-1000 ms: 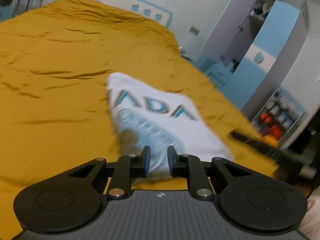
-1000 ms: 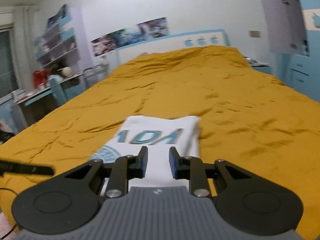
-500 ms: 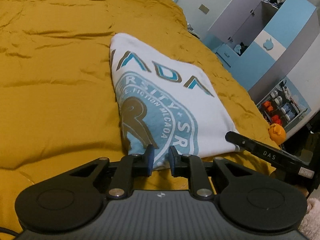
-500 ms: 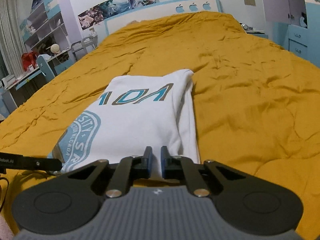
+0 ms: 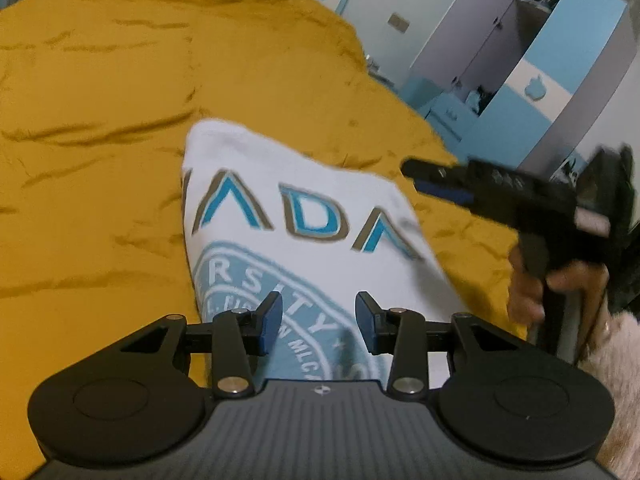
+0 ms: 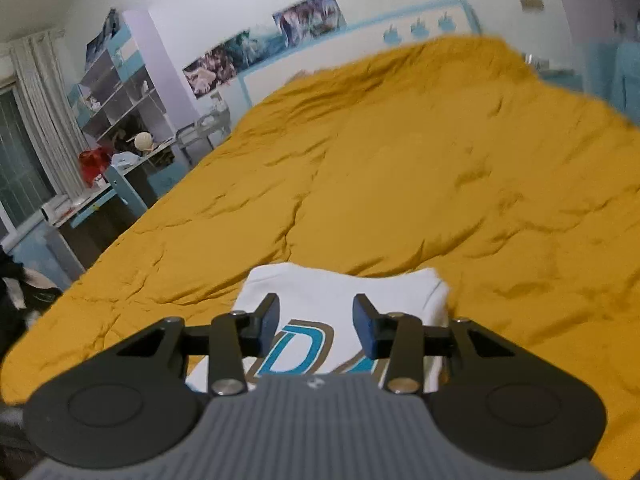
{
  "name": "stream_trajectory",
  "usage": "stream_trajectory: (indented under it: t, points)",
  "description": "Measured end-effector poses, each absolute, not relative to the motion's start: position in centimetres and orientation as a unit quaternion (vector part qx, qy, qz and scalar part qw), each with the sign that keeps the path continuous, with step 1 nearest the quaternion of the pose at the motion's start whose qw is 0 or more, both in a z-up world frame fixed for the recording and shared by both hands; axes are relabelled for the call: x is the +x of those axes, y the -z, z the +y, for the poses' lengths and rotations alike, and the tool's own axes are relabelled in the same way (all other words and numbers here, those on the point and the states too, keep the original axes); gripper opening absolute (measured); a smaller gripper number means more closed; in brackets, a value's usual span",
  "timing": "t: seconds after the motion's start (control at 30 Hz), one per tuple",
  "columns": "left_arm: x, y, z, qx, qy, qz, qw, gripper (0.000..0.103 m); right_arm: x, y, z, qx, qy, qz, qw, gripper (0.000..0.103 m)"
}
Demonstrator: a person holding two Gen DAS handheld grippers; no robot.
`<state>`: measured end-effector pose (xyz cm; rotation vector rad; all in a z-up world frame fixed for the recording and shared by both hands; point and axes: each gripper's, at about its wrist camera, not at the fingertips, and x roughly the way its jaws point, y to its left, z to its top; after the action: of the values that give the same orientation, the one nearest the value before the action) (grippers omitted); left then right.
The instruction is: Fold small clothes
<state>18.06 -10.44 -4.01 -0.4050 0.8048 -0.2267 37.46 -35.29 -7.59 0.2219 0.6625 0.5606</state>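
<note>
A folded white T-shirt [image 5: 304, 224] with blue lettering and a round blue print lies flat on the yellow bed. My left gripper [image 5: 319, 320] hovers over its near end, jaws opening, nothing pinched between the blue pads. In the right wrist view the shirt [image 6: 340, 292] lies just beyond and below my right gripper [image 6: 316, 320], whose jaws are also opening with nothing between them. The left wrist view shows the right gripper [image 5: 416, 180] raised beside the shirt's right edge, held by a hand [image 5: 528, 296].
The wrinkled yellow duvet [image 6: 440, 184] covers the whole bed up to a white and blue headboard [image 6: 360, 48]. A grey and blue wardrobe [image 5: 540, 92] stands on the right. A desk and shelves [image 6: 116, 120] stand on the left.
Both grippers have let go of the shirt's near edge and their jaws have spread. The right gripper has lifted away, up past the shirt's right side. The shirt stays folded on the bed.
</note>
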Motion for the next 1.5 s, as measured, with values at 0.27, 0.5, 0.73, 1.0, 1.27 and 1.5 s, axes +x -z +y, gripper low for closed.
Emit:
stream_trajectory:
  t: [0.27, 0.5, 0.73, 1.0, 1.27, 1.5]
  points:
    - [17.9, 5.2, -10.3, -0.199, 0.111, 0.392, 0.891, 0.052, 42.3, 12.5, -36.1, 0.105, -0.212, 0.383, 0.893, 0.034]
    - [17.8, 5.0, -10.0, -0.210, 0.114, 0.385, 0.891, 0.054, 42.6, 13.3, -35.9, 0.086, -0.203, 0.381, 0.898, 0.033]
    - [13.0, 1.3, -5.5, -0.252, 0.136, 0.332, 0.899, 0.074, 40.1, 10.2, -41.7, 0.188, -0.232, 0.353, 0.887, 0.053]
    - [11.6, 6.1, -0.9, -0.372, 0.104, 0.390, 0.836, 0.081, 41.4, 13.2, -44.4, 0.261, -0.278, 0.439, 0.814, 0.065]
    - [16.1, 7.9, -2.2, -0.379, 0.177, 0.466, 0.780, 0.089, 44.5, 16.2, -42.3, 0.250, -0.300, 0.472, 0.790, 0.070]
    - [20.7, 11.2, -4.6, -0.435, 0.226, 0.488, 0.722, 0.091, 46.7, 18.2, -40.9, 0.294, -0.335, 0.480, 0.755, 0.083]
